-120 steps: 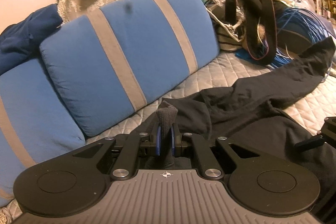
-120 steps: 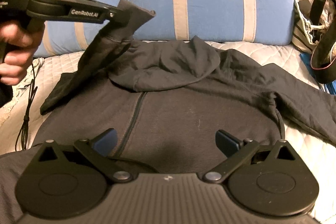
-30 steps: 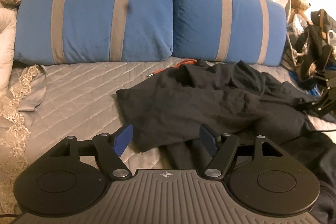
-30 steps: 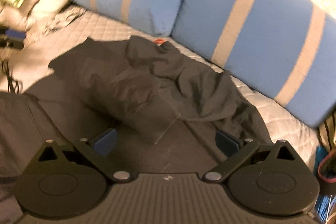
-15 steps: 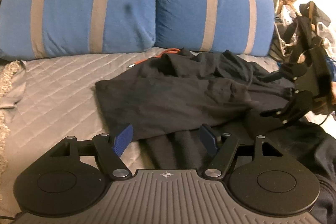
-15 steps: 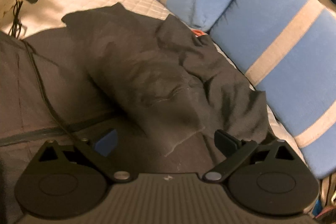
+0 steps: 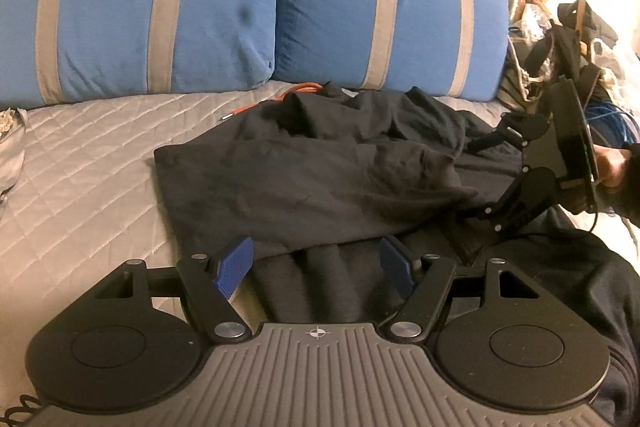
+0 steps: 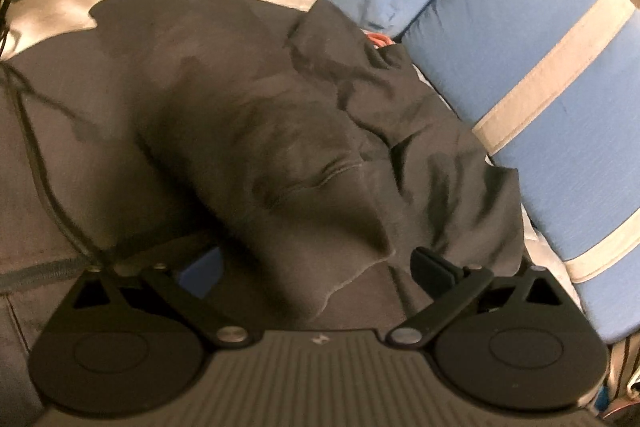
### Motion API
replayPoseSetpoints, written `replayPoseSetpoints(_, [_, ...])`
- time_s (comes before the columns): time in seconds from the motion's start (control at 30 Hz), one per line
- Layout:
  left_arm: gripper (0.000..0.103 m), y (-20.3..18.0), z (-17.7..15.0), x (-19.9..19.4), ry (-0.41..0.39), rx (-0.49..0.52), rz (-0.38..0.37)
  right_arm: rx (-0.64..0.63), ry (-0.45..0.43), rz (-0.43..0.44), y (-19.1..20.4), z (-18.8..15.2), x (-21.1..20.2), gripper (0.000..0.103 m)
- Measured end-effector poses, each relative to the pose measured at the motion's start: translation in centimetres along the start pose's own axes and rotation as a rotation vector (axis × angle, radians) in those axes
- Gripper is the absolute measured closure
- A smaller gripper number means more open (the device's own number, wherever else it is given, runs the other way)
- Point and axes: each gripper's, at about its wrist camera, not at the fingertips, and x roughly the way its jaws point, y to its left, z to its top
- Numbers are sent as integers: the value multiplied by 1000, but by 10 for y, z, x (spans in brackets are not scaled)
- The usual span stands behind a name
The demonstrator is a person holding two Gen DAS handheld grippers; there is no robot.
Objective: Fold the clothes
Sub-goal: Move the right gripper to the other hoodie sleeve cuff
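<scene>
On quilted bed (image 7: 80,155) | dark hoodie (image 7: 304,179) half-folded, sleeve across | left gripper (image 7: 316,263), right gripper (image 8: 316,269) agape, empty | next: grasp far sleeve, fold inward

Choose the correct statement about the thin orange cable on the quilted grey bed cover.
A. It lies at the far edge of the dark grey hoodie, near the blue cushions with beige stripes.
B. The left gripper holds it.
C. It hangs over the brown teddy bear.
A: the thin orange cable shows beside the far edge of the dark grey hoodie, just below the blue striped cushions; the left gripper is open and empty.
</scene>
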Motion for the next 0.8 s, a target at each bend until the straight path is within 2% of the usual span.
replayPoseSetpoints(0.17, [33, 2, -2, 1, 7, -7, 3, -31, -5, 12, 1, 1, 2, 0])
replayPoseSetpoints(0.3, [33, 4, -2, 1, 12, -14, 8, -143, -10, -66, 14, 2, 6, 1])
replayPoseSetpoints(0.37, [33, 4, -2, 0, 13, -17, 8, -183, -7, -79, 19, 2, 7, 4])
replayPoseSetpoints(0.43, [33, 5, -3, 0, 13, -16, 9, -215, -2, -80, 23, 2, 7, 23])
replayPoseSetpoints(0.63, [33, 5, -3, 1, 18, -21, 13, -259, 7, -43, 35, 1, 6, 58])
replayPoseSetpoints(0.77, [33, 5, -3, 0, 19, -21, 12, -262, 25, -38, 41, 2, 9, 67])
replayPoseSetpoints(0.8, [33, 5, -3, 0, 19, -21, 12, -268, 26, -43, 43, 2, 9, 72])
